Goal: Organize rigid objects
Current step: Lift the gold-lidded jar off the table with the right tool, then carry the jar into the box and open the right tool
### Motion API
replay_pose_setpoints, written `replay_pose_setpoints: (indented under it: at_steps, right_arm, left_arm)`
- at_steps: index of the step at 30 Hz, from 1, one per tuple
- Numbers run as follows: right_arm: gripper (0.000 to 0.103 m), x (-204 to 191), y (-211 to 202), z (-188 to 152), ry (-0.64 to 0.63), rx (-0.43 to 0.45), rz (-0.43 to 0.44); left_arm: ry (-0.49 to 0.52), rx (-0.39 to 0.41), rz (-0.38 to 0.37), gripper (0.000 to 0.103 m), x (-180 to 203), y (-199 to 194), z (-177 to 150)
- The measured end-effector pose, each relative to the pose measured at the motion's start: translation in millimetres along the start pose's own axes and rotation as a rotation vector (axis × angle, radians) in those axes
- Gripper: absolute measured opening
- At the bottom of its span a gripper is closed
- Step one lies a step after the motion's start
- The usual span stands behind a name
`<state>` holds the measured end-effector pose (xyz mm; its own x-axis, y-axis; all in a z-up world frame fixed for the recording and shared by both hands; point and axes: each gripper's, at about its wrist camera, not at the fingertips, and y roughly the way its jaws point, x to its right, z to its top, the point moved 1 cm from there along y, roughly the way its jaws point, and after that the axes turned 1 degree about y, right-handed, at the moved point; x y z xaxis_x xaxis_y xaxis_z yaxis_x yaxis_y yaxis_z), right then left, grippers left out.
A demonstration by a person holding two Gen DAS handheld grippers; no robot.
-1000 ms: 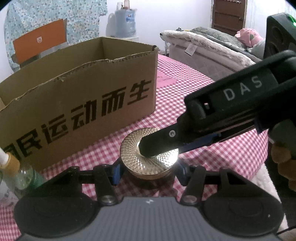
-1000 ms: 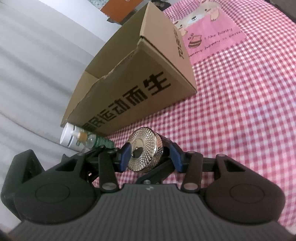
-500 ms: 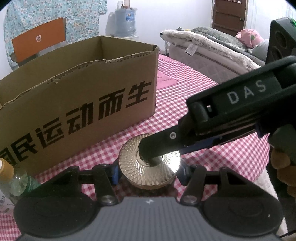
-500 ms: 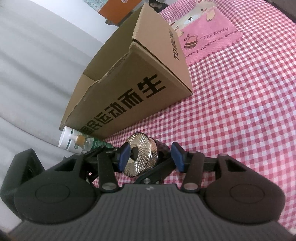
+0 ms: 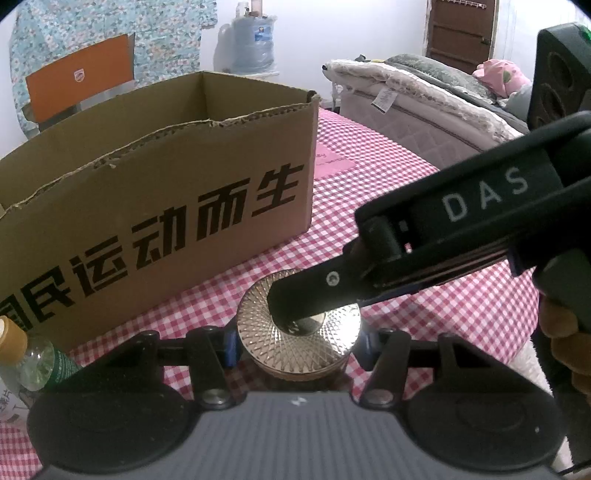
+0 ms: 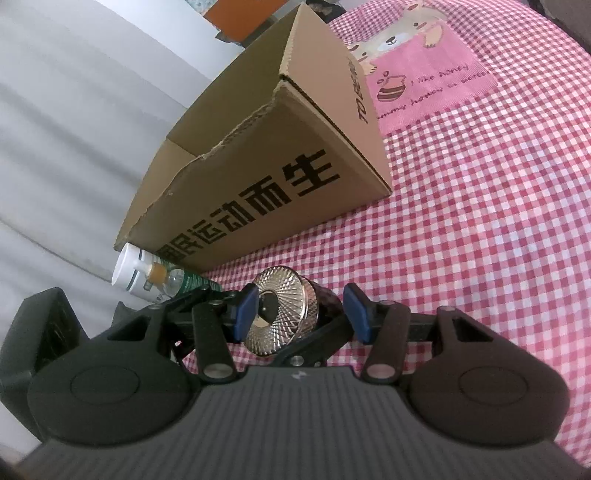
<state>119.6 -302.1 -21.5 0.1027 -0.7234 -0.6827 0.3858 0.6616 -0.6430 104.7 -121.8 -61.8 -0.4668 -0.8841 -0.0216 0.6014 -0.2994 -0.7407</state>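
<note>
The jar [image 5: 299, 332] is clasped upright in the left gripper [image 5: 295, 341]; the right gripper [image 6: 301, 314], parted, straddles its lid from above.

bed [image 5: 424, 96] | water jug [image 5: 251, 44] | door [image 5: 458, 33] | pink plush [image 5: 498, 75]

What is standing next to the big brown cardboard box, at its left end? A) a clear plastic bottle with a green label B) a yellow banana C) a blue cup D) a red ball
A: a clear plastic bottle with a green label stands by the left end of the brown cardboard box on the pink checked cloth.
</note>
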Motion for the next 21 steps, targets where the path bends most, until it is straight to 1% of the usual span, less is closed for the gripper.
replay_pose_setpoints:
  at_steps: [6, 10, 16, 21]
  right_arm:
    - [0.046, -6, 3, -1, -0.019, -0.006, 0.007]
    - [0.046, -8, 1, -1, -0.029, -0.007, 0.014]
    - [0.046, -11, -10, 0, -0.046, 0.007, 0.024]
    - [0.046, -22, -22, 1, -0.069, 0.031, 0.034]
  left_arm:
    - [-0.001, -0.008, 0.001, 0.057, 2, -2, 1]
    - [-0.003, -0.001, 0.006, 0.057, 5, -6, 2]
    - [0.005, 0.020, 0.018, 0.057, 9, -16, 4]
    - [0.011, 0.051, 0.036, 0.057, 10, -32, 10]
